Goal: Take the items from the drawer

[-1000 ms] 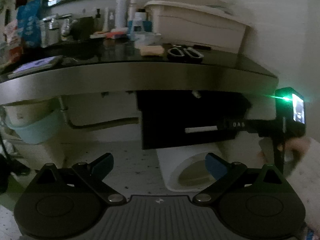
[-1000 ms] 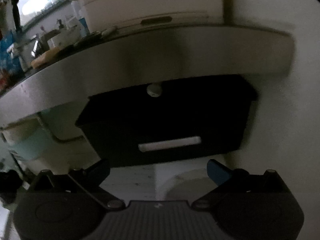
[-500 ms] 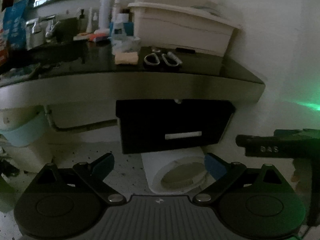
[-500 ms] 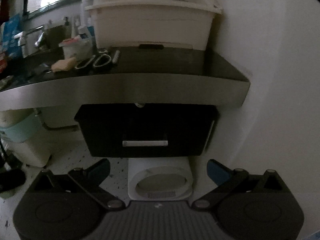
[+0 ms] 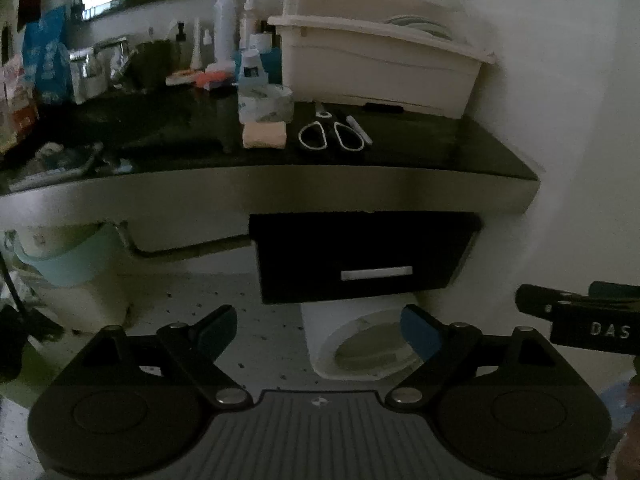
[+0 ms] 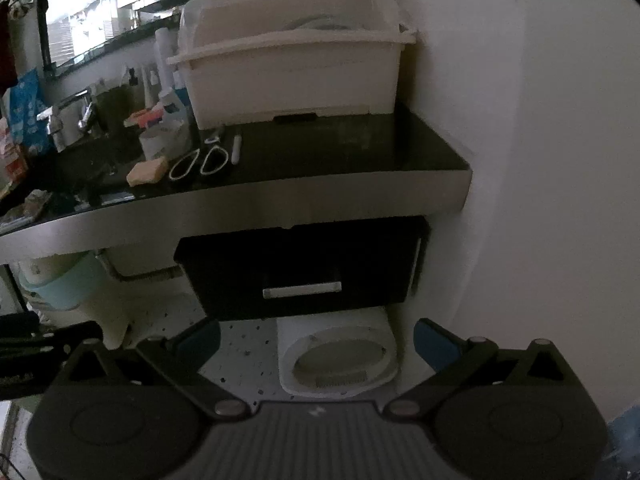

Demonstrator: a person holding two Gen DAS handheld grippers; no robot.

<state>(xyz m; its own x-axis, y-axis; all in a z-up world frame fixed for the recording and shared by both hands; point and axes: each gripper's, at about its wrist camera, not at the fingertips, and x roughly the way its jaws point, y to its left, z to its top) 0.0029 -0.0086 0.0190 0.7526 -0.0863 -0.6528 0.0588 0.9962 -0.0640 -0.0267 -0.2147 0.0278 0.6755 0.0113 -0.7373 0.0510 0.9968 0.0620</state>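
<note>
A black drawer (image 5: 360,256) with a white bar handle (image 5: 376,273) hangs shut under the dark countertop (image 5: 420,152); it also shows in the right wrist view (image 6: 304,268) with its handle (image 6: 302,291). On the counter lie scissors (image 5: 330,134), a white pen (image 5: 359,130) and a beige sponge (image 5: 265,135). My left gripper (image 5: 318,330) is open and empty, well back from the drawer. My right gripper (image 6: 316,340) is open and empty, also back from it; its body (image 5: 588,320) shows at the right of the left wrist view.
A cream dish rack (image 6: 292,64) stands at the counter's back right against the wall. A tape roll (image 5: 265,106), bottles (image 5: 226,24) and a tap (image 6: 76,114) crowd the left. A white bin (image 6: 340,358) sits on the floor under the drawer. A pale blue basin (image 5: 68,260) hangs at left.
Both grippers have pulled back and risen from the drawer, so the countertop and its items now show from above. The drawer stays shut and both grippers stay open.
</note>
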